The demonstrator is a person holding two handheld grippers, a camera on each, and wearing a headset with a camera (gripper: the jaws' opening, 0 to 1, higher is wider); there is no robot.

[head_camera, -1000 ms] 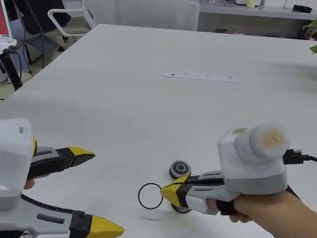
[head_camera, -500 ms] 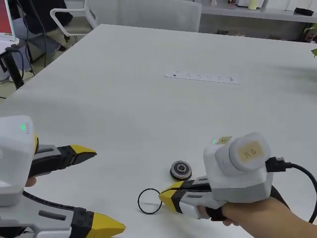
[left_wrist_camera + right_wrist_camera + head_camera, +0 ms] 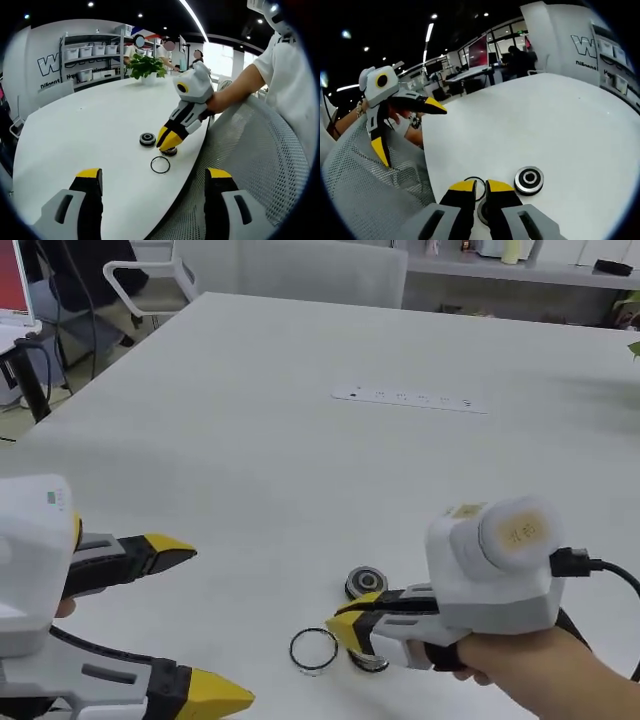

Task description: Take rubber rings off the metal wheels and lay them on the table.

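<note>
A thin black rubber ring [image 3: 313, 650] lies flat on the white table [image 3: 300, 440], just left of my right gripper [image 3: 343, 626]. The right gripper's jaws are shut with nothing between them. A metal wheel [image 3: 366, 582] sits just beyond its tips, and a second wheel [image 3: 371, 662] lies partly hidden under them. In the right gripper view, the ring [image 3: 472, 179] peeks out behind the yellow tips [image 3: 481, 188], with one wheel [image 3: 529, 180] to their right. My left gripper [image 3: 200, 625] stands open at the near left. Its own view shows the ring [image 3: 160, 164], both wheels [image 3: 147, 139] and the right gripper [image 3: 169, 139].
A white power strip [image 3: 410, 398] lies flat mid-table, farther away. An office chair [image 3: 150, 280] stands past the far left corner. A potted plant [image 3: 145, 65] stands at the table's far end. The near table edge runs close under both grippers, with a mesh chair [image 3: 250, 150] beside it.
The ring hung at the right gripper's tips before; now it lies flat on the table, apart from them. The right gripper has drawn back slightly over the second wheel. The left gripper has stayed put.
</note>
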